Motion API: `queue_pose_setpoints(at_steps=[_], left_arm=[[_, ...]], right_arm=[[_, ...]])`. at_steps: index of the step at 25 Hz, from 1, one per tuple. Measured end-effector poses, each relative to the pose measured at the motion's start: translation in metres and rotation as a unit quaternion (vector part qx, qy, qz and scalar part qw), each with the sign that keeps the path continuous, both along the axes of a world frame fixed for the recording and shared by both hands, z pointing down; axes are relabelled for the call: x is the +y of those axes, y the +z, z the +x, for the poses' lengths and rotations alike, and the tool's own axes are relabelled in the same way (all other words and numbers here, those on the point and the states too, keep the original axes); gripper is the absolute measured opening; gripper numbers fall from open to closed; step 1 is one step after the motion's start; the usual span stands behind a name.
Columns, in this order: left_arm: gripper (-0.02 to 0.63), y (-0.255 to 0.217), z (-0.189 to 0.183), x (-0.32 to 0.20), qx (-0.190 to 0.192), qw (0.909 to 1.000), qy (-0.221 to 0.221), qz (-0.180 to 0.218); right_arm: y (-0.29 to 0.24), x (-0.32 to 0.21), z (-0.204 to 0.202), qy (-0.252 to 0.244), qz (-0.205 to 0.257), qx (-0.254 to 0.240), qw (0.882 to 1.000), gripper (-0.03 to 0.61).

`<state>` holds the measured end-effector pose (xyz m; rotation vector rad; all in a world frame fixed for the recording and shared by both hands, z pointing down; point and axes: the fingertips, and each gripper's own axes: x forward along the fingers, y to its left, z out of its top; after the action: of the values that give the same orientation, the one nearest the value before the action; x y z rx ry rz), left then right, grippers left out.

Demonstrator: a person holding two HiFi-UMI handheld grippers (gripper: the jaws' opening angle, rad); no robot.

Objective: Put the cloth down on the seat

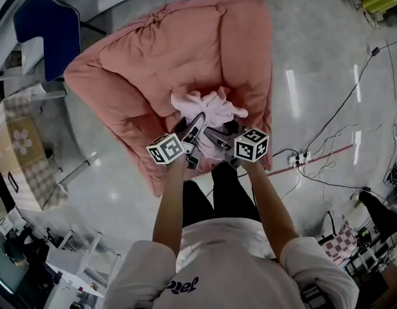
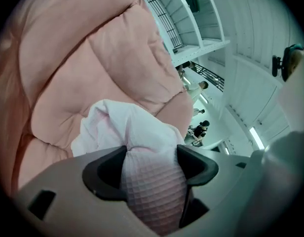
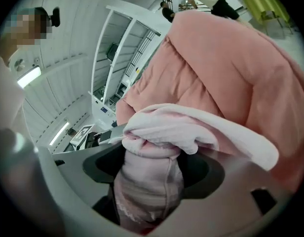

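Your left gripper (image 2: 152, 157) and your right gripper (image 3: 147, 164) are both squeezed tight on the soft, pale pink cloth with little waffle squares (image 1: 208, 105). It is bunched in a lump over the front of the big, puffy pink armchair (image 1: 153, 63). If you let go this near the edge, the floppy cloth may slide off the round, squashy cushion onto the shiny grey floor (image 1: 314, 76), and if only one gripper lets go, it may dangle and drag.

Bright, even indoor light fills my head view; white glare streaks lie on the glossy floor (image 1: 314, 50); both gripper views bulge and fall to black at the corners; a ceiling strip light (image 3: 28, 76) glows; the cloth (image 3: 147, 181) nearest the lens looks soft.
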<state>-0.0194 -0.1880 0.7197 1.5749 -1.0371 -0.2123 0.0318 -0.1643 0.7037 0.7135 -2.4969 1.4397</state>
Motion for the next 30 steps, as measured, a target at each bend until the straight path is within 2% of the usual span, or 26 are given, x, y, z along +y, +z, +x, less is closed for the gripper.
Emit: queue_pose_setpoints(at_steps=[2, 5, 11, 15, 20, 24, 30], left_arm=[[0.325, 0.027, -0.001, 0.001, -0.008, 0.9998, -0.003, -0.016], [0.321, 0.073, -0.009, 0.004, -0.039, 0.9982, -0.002, -0.046], [0.313, 0.146, -0.009, 0.000, -0.081, 0.9930, -0.008, -0.085], [0.310, 0.180, -0.006, -0.004, -0.083, 0.9921, -0.011, -0.093], [0.308, 0.211, 0.001, -0.002, -0.113, 0.9906, 0.009, -0.076], [0.308, 0.229, -0.003, 0.002, -0.121, 0.9895, 0.019, -0.076], [0.312, 0.220, -0.001, 0.007, -0.106, 0.9894, 0.034, -0.092]], right_arm=[[0.029, 0.001, -0.001, -0.002, -0.019, 0.004, 1.000, 0.334], [0.076, 0.003, -0.005, -0.014, -0.047, 0.026, 0.998, 0.334], [0.147, -0.005, 0.001, -0.039, -0.026, 0.151, 0.987, 0.334], [0.181, -0.010, 0.005, -0.037, -0.017, 0.195, 0.980, 0.334], [0.216, -0.006, 0.014, -0.041, -0.004, 0.237, 0.971, 0.334], [0.231, -0.004, 0.011, -0.044, 0.012, 0.271, 0.962, 0.334], [0.223, 0.000, 0.020, -0.029, 0.000, 0.290, 0.957, 0.347]])
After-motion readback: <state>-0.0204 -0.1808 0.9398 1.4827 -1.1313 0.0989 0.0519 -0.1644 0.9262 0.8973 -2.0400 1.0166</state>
